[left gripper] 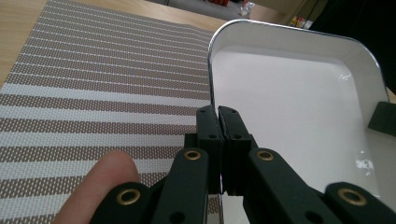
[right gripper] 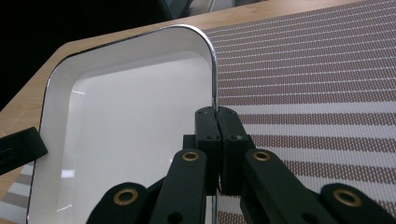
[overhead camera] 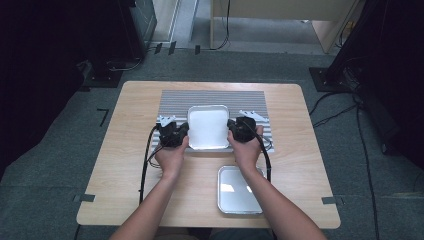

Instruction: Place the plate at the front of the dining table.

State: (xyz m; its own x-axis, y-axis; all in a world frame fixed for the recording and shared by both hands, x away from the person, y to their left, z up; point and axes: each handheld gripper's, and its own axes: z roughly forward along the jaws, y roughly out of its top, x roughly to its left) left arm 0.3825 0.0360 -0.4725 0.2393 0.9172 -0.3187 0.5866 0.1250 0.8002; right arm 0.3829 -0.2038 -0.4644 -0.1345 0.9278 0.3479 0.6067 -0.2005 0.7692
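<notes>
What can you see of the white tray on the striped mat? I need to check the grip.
The white tray is square with rounded corners, a glossy enamel look, a thin metallic rim, and nothing in it. It sits level over the striped mat. The left gripper and right gripper each clamp an opposite side rim, jaws shut.

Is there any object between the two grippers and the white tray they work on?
Nothing visible. The left gripper is shut on the white tray's left rim and the right gripper on its right rim, above the striped mat.
</notes>
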